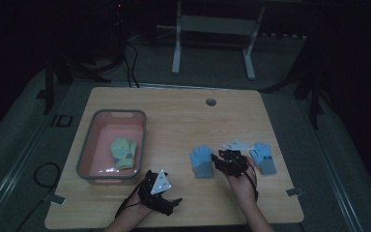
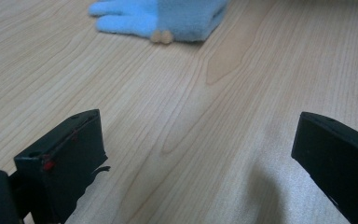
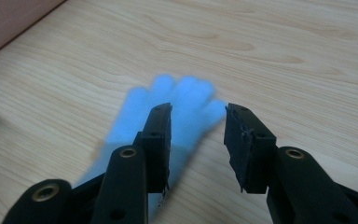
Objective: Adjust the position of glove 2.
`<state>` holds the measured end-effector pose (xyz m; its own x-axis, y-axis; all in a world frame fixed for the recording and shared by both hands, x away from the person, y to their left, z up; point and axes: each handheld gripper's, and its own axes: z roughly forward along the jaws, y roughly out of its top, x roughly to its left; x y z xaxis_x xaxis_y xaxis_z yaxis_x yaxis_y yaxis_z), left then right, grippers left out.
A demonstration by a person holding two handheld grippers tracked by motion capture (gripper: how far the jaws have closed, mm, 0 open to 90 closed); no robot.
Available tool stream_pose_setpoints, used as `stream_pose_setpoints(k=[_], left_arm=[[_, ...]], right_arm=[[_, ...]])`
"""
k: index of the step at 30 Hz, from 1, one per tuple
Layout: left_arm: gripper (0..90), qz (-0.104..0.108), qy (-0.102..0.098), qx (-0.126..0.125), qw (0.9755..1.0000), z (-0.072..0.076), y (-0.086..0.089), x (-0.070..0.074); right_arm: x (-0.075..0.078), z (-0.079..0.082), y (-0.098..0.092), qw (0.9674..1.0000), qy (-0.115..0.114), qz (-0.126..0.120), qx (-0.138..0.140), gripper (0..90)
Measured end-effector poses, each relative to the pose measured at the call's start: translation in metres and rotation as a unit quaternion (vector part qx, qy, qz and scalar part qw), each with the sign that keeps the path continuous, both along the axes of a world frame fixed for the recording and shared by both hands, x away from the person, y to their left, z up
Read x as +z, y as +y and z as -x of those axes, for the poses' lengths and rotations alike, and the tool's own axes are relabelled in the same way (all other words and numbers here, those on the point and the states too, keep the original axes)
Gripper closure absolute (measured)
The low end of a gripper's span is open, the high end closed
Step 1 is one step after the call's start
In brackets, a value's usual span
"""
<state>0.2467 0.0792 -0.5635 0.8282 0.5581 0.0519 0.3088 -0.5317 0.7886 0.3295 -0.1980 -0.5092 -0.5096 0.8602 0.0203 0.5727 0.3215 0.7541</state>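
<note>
The right gripper (image 3: pixel 198 140) is hovering with jaws partly spread and empty over a light blue glove (image 3: pixel 168 112) lying flat on the tabletop (image 1: pixel 183 116). The glove is looking soft, light and floppy; pinching its cuff seems safest.

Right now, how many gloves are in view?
3. A yellow-green glove lies in the pink bin; a blue glove lies left of the right tool; another blue glove lies to its right.

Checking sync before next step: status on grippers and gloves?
Left gripper open, idle on table. Right gripper open above left blue glove, nothing held. Green glove in bin. Path unobstructed.
</note>
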Motion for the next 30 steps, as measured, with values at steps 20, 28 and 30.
stream_pose_setpoints(k=[20,28,30], left_arm=[[2.8,0.003,0.003,0.000,1.0000,0.000,0.000,-0.001],[2.8,0.004,0.002,0.002,1.0000,-0.001,0.000,-0.002],[2.8,0.003,0.001,0.003,1.0000,0.000,0.001,-0.002]], right_arm=[[0.012,0.005,-0.098,0.9989,-0.039,-0.009,-0.024,63.9],[0.011,-0.013,-0.144,0.9992,-0.028,-0.018,-0.022,61.8],[0.008,-0.017,-0.150,0.9995,-0.027,-0.004,-0.018,61.8]])
